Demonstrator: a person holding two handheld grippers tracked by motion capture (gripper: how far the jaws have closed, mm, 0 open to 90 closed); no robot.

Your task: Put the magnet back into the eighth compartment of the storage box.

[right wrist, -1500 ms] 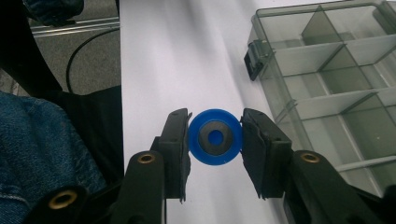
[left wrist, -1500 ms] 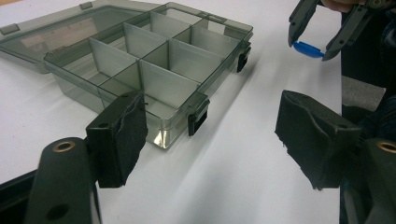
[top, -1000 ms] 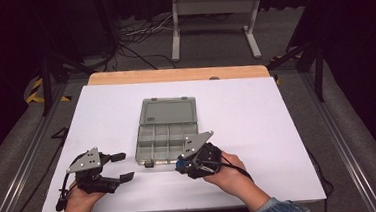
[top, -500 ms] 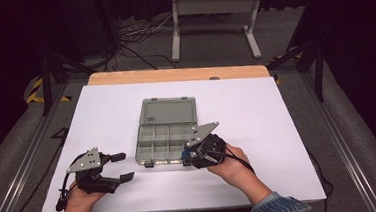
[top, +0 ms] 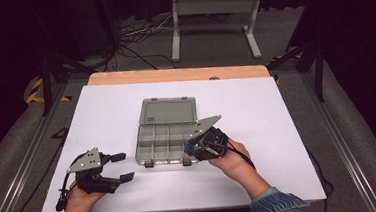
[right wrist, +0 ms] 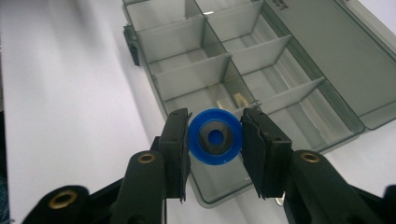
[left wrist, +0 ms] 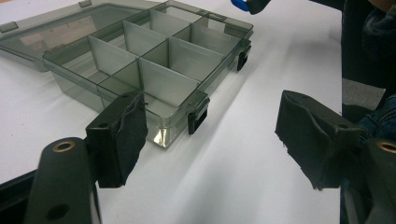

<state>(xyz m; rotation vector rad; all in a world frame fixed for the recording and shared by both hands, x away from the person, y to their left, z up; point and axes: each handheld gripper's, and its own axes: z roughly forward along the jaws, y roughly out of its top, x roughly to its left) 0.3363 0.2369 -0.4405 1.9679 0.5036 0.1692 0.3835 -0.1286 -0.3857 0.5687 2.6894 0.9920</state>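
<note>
A grey see-through compartment box (top: 166, 140) lies open in the middle of the white table, its lid (top: 170, 110) folded back flat. My right gripper (top: 191, 148) hovers at the box's front right corner, shut on a small blue round disc (right wrist: 215, 136) with a dark centre, held over a front compartment (right wrist: 205, 100). A tip of the blue disc (left wrist: 240, 4) peeks in at the top of the left gripper view. My left gripper (top: 121, 167) rests near the table's front left, open, its pads (left wrist: 126, 130) wide apart and aimed at the box (left wrist: 154, 60) with nothing between them.
The white table top (top: 276, 110) has bare room left and right of the box. Its wooden far edge (top: 179, 74) borders a dark floor with cables and a metal stand (top: 212, 14). Two black latches (left wrist: 198, 116) stick out of the box's front.
My right gripper has moved slightly right and forward along the box's front right corner with the blue disc in it. The left gripper has stayed put.
</note>
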